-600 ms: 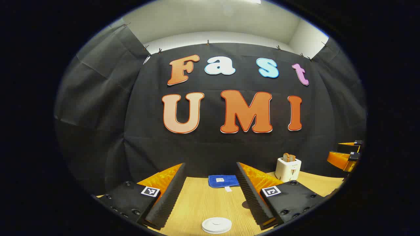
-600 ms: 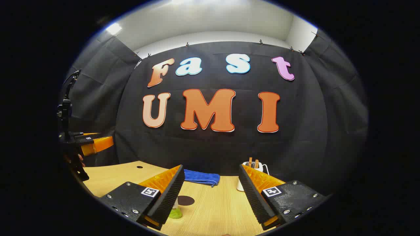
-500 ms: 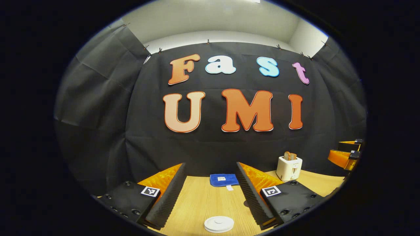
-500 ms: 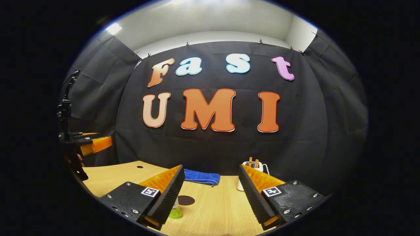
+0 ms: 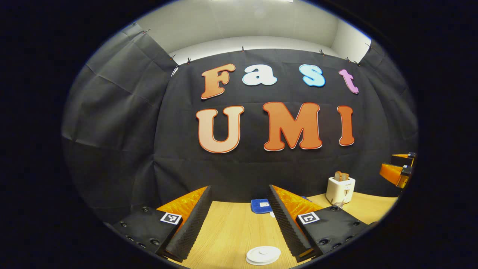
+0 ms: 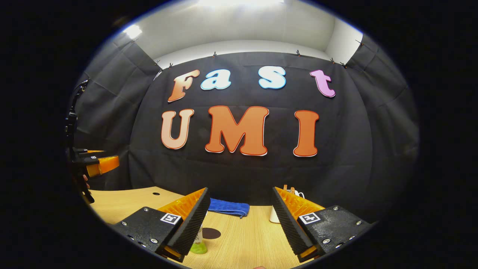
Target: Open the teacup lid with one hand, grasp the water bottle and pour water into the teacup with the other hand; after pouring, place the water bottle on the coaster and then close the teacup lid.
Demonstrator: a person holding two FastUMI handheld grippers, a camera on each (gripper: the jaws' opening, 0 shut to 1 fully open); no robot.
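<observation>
wall: black cloth (image 5: 123, 123), far, clipped along top | above: white wall (image 6: 239, 28), lit | table (image 5: 231, 231): pale wood, near

Both views low over table (image 5: 231, 228), facing back wall; shared: blue cloth (image 5: 260, 206), toaster (image 5: 340, 189).

Bright overhead light, sharp focus, bowed edges
</observation>
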